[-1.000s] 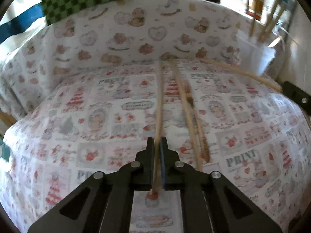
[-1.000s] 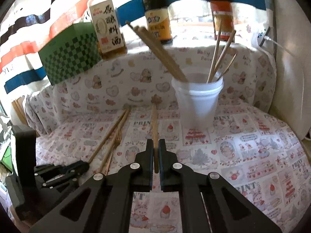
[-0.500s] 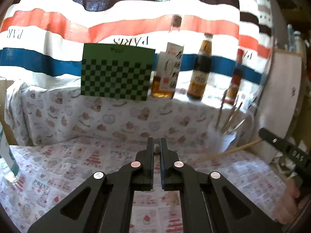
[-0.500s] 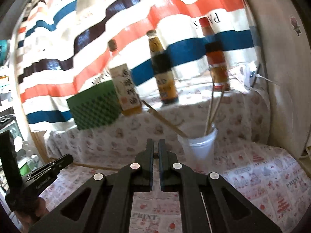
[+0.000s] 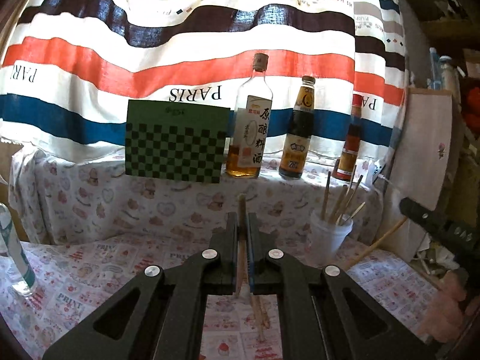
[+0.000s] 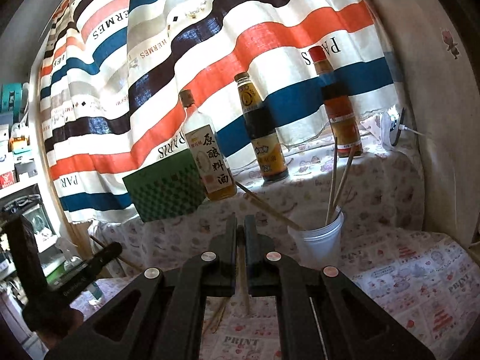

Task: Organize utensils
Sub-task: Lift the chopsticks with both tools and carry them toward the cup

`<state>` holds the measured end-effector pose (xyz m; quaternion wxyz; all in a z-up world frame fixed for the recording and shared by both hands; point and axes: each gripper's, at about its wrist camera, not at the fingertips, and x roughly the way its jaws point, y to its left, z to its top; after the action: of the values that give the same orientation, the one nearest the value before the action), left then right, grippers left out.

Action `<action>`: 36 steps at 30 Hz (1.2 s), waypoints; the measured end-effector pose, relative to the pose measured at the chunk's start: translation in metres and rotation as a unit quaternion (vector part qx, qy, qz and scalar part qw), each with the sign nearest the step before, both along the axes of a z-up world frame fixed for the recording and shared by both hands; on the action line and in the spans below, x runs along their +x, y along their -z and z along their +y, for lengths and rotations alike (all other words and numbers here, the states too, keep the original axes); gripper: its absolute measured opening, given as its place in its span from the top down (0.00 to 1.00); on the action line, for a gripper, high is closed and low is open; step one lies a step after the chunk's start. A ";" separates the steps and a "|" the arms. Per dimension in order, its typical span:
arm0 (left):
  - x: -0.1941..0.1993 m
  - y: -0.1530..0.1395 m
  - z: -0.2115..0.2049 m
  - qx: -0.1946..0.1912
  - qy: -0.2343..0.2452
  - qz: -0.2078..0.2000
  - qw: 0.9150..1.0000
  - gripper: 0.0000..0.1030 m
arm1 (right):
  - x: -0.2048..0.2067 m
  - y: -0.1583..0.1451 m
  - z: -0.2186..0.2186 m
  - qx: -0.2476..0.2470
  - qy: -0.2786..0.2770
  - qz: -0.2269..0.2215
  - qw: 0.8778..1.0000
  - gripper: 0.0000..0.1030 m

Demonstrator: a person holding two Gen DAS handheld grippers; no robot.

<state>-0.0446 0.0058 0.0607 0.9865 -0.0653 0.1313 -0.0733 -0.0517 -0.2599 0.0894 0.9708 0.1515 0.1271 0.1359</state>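
My left gripper (image 5: 241,219) is shut on a thin wooden stick (image 5: 241,258) that points away, lifted above the patterned cloth (image 5: 90,270). My right gripper (image 6: 240,225) is likewise shut on a wooden stick (image 6: 241,270). The white plastic cup (image 5: 330,240) stands to the right ahead and holds several wooden sticks; in the right wrist view the cup (image 6: 321,243) is just right of the fingers. The right gripper (image 5: 435,225) shows at the left wrist view's right edge with its stick (image 5: 375,246). Loose wooden utensils (image 5: 260,315) lie on the cloth below.
On the ledge behind stand a green checkerboard card (image 5: 177,141), a cooking wine bottle (image 5: 252,126), a dark sauce bottle (image 5: 298,132) and a red-capped bottle (image 5: 349,147). A clear bottle (image 5: 12,255) stands far left. A striped curtain hangs behind; a wall closes the right.
Both grippers have risen off the cloth, each with a stick, and tipped up from looking down at the table to nearly level. Little has moved in the last half second.
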 end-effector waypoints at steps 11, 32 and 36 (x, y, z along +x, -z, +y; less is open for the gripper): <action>-0.004 0.002 -0.009 0.022 -0.005 0.000 1.000 0.96 | -0.007 -0.001 0.013 -0.027 -0.024 -0.006 0.999 0.95; 0.019 0.019 0.004 -0.001 0.003 0.051 0.999 0.95 | 0.014 0.019 0.034 -0.079 -0.039 0.038 0.995 0.94; 0.008 0.013 -0.001 -0.005 0.026 0.026 0.999 0.96 | 0.012 0.015 0.029 -0.079 -0.028 0.025 0.996 0.94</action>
<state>-0.0369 0.0049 0.0475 0.9801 -0.0682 0.1585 -0.0979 -0.0401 -0.2304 0.0745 0.9721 0.0737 0.1660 0.1487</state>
